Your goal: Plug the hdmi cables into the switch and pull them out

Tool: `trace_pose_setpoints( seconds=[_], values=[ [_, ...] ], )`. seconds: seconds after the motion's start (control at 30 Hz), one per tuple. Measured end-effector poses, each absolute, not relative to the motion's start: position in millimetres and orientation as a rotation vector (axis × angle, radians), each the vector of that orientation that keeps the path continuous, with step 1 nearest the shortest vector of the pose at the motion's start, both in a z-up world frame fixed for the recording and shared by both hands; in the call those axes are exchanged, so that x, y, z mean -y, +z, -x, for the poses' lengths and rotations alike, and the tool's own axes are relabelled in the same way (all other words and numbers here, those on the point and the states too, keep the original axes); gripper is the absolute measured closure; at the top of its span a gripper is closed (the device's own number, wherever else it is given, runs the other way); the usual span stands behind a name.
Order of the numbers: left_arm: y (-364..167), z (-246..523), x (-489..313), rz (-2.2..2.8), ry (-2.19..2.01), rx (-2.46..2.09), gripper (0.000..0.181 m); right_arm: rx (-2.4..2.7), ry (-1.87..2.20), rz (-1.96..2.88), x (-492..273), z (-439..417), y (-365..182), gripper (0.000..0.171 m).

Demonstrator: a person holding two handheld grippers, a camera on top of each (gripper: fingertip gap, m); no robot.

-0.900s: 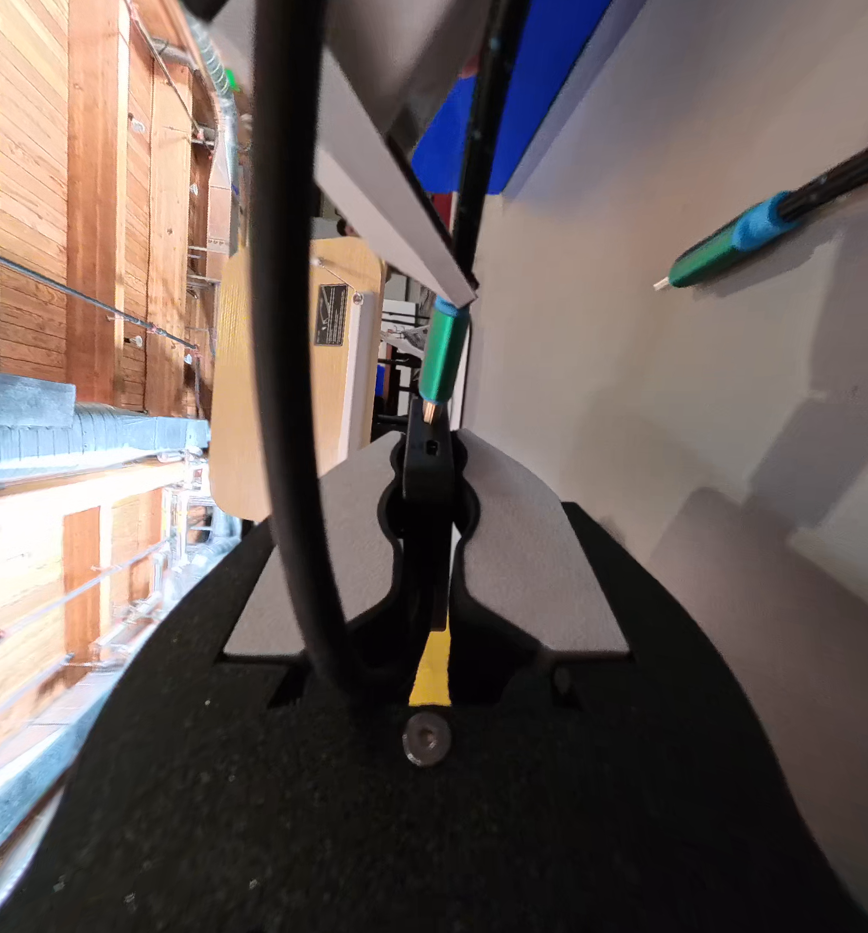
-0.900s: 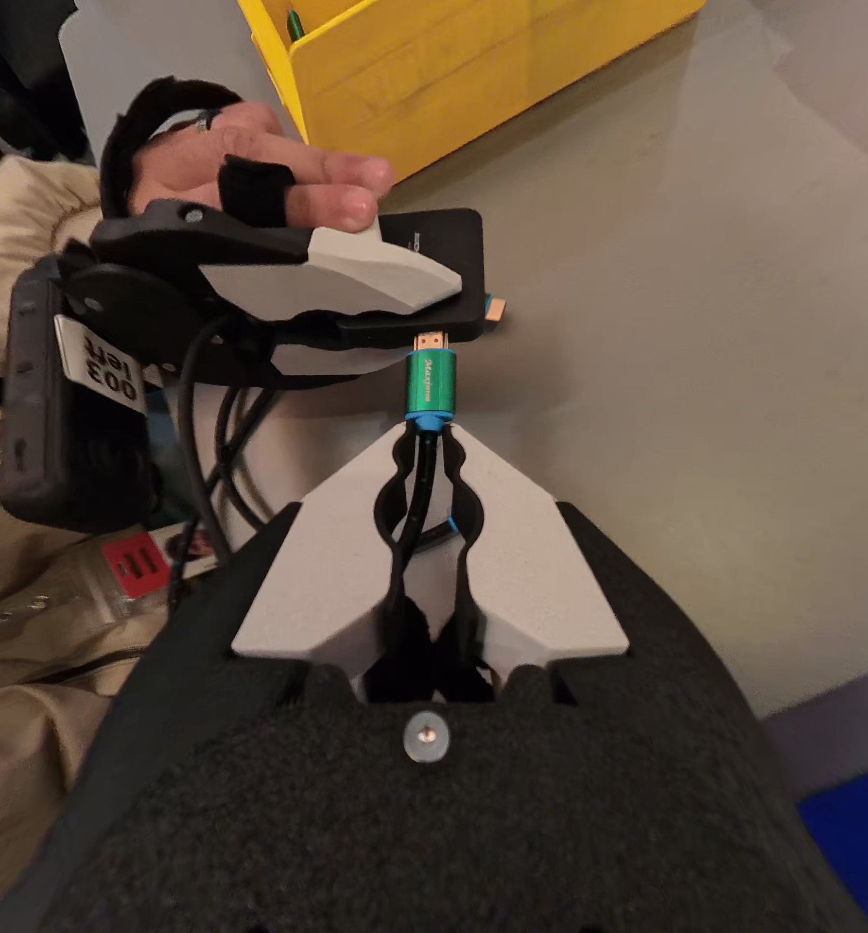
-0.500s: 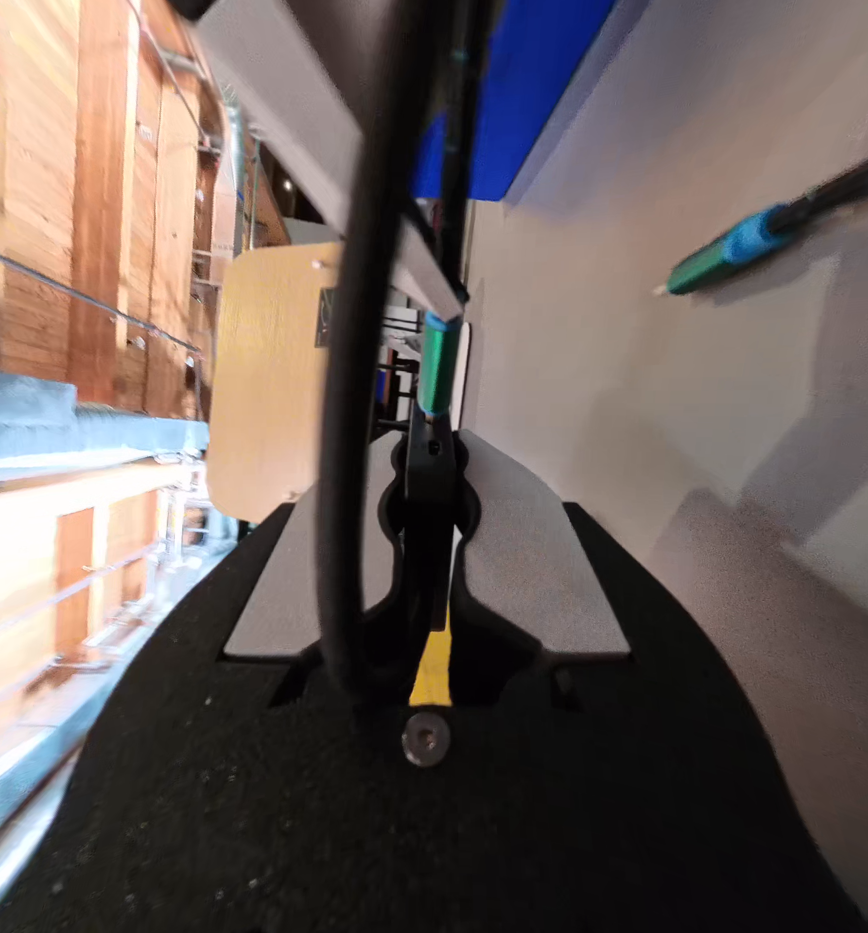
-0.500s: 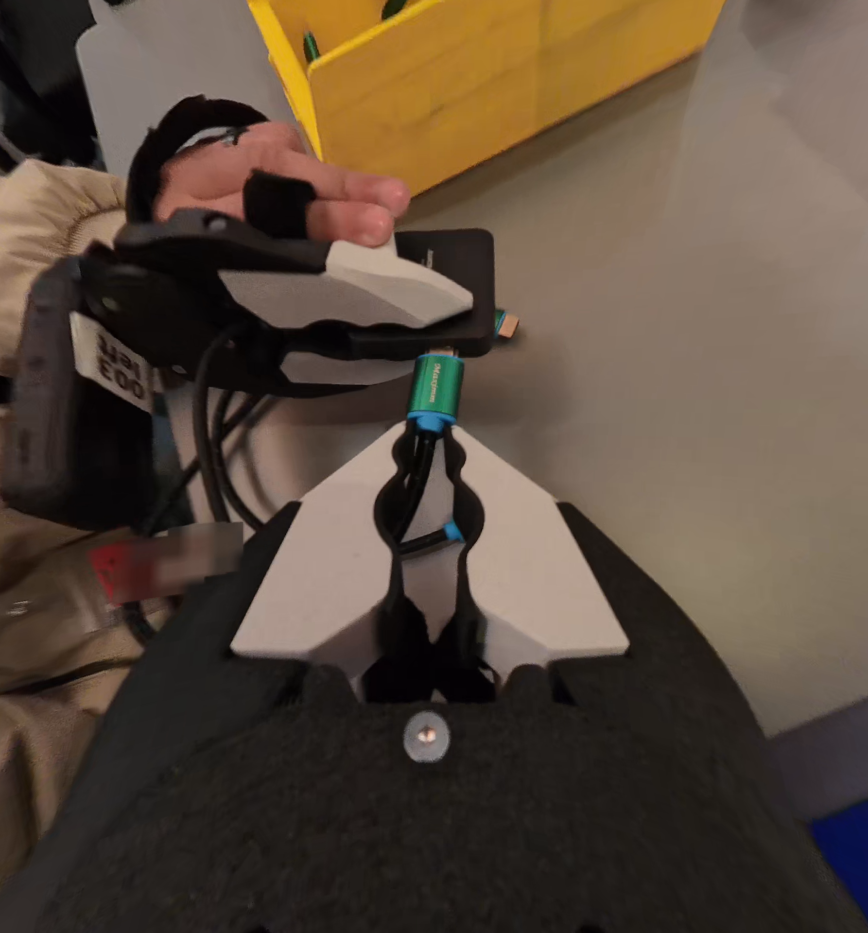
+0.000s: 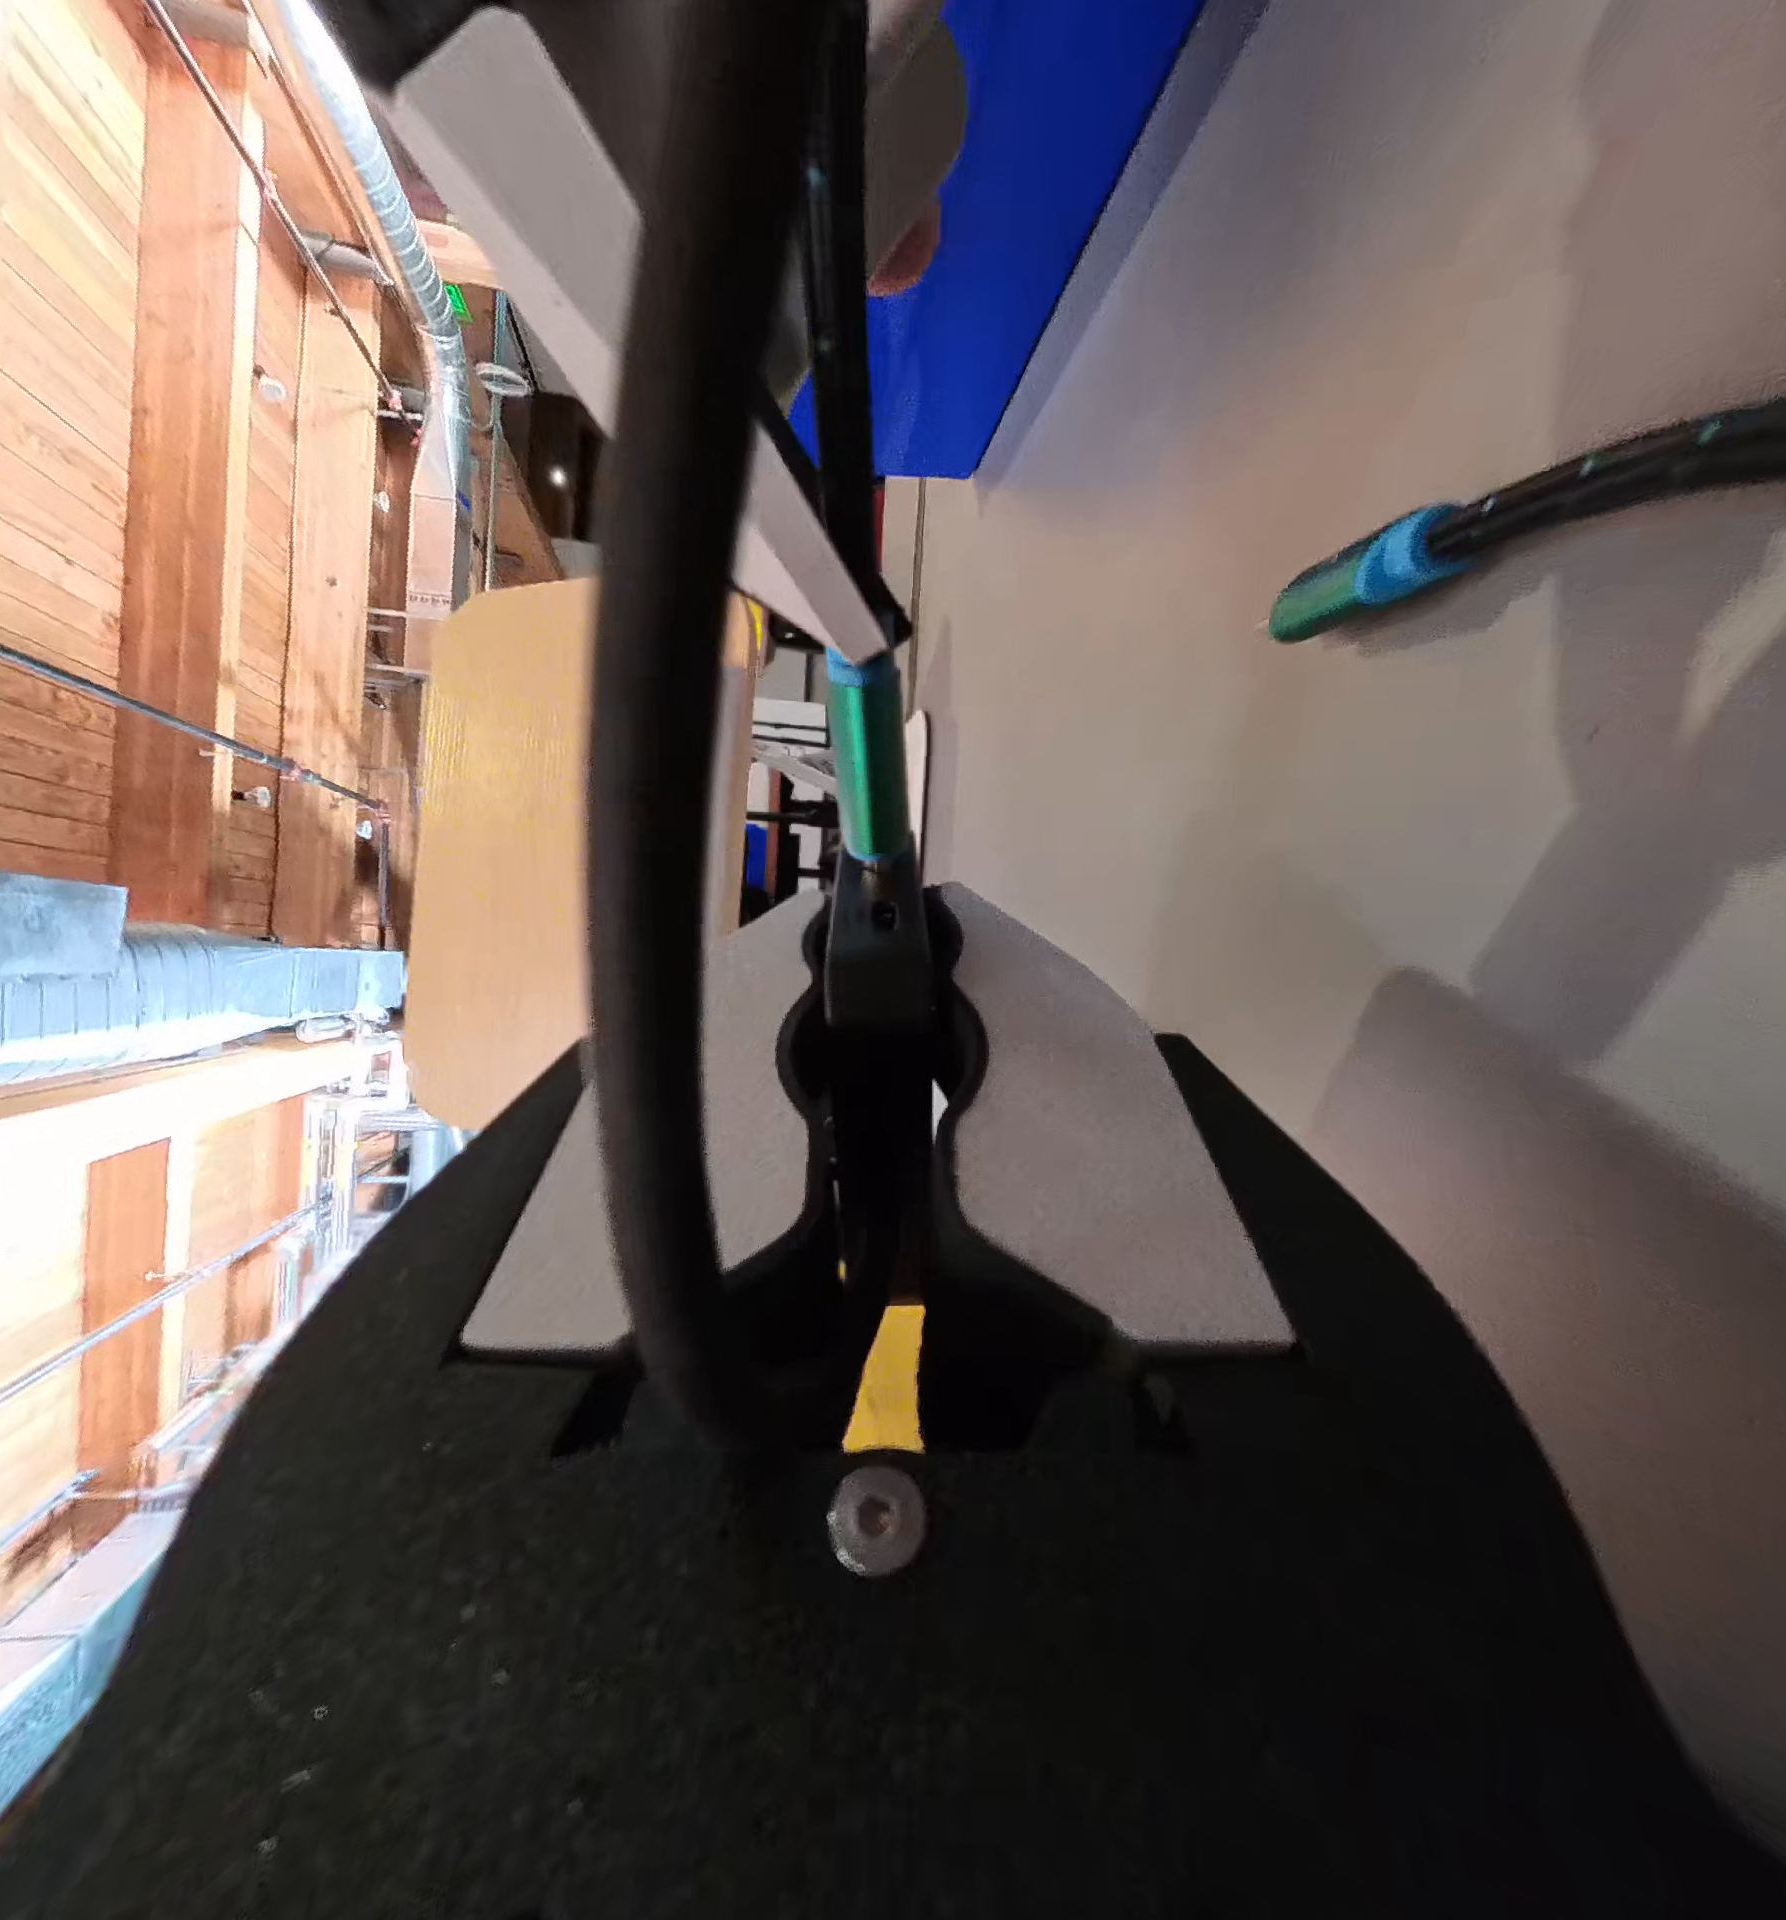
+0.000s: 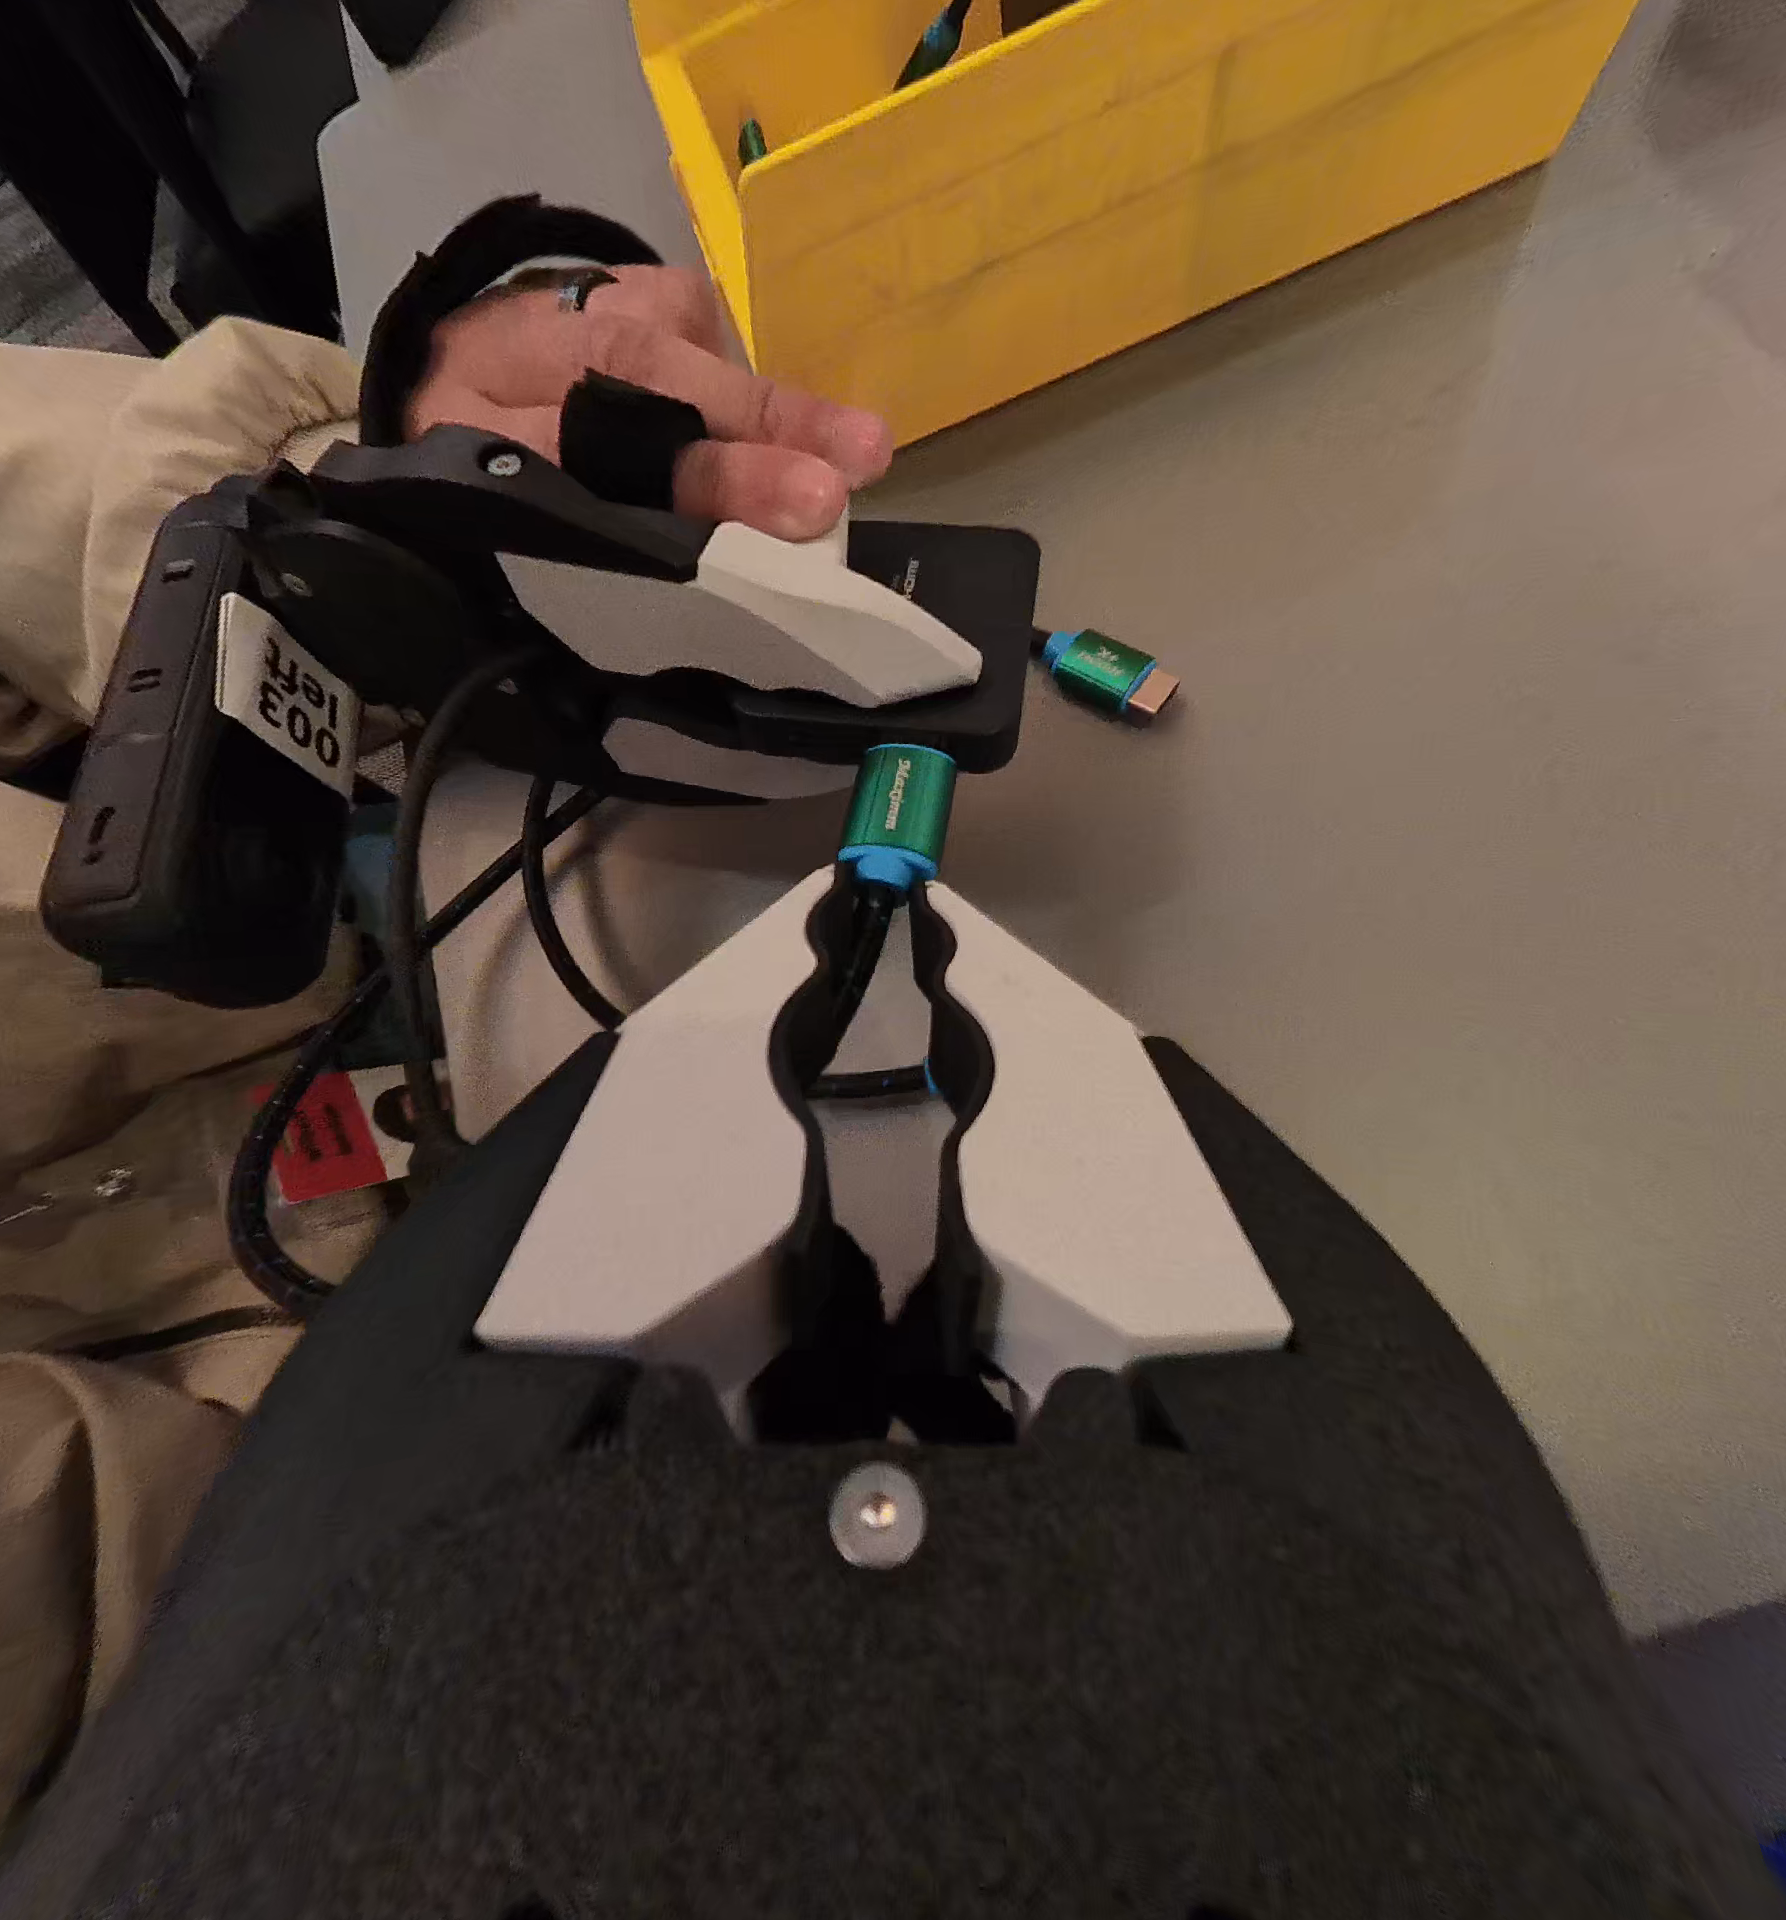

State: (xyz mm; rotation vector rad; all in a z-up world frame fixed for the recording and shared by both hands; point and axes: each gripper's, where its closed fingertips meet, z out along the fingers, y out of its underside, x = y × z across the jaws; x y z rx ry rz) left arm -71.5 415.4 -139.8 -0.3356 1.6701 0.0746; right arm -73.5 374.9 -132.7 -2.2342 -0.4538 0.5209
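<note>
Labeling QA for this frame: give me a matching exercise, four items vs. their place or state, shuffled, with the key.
Items:
1. HDMI switch
2. green HDMI plug at the right tool
3. second green HDMI plug
4. yellow bin

States:
A. lying loose on the grey table, gold tip bare
B. clamped in the left tool, lifted
C. standing at the table's far side, cables inside
D. pushed into a port, its cable pinched just behind the blue collar

Pairs: 1-B, 2-D, 3-A, 4-C
</note>
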Motion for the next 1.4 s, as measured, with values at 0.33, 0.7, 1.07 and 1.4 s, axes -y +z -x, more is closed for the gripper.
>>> trace_pose_setpoints(
  seconds=[0.33, 0.7, 1.07, 1.4],
  values=[
    [-134, 70, -418, 0.369, 0.049, -1.658, 0.167, 0.382, 0.605, 2.222, -377, 73, -133, 0.162],
    [-59, 84, -409, 0.826, -0.93, -1.473, 0.168, 0.376, 0.502, 1.665, -374, 40, -41, 0.133],
    [-33, 101, -348, 0.862, -1.658, -1.476, 0.168, 0.576, 0.794, 1.548, -372, 126, -59, 0.152],
    [-42, 110, -355, 0.81, -1.568, -1.611, 0.132, 0.688, 0.871, 1.445, -334, 103, -40, 0.158]
  ],
)
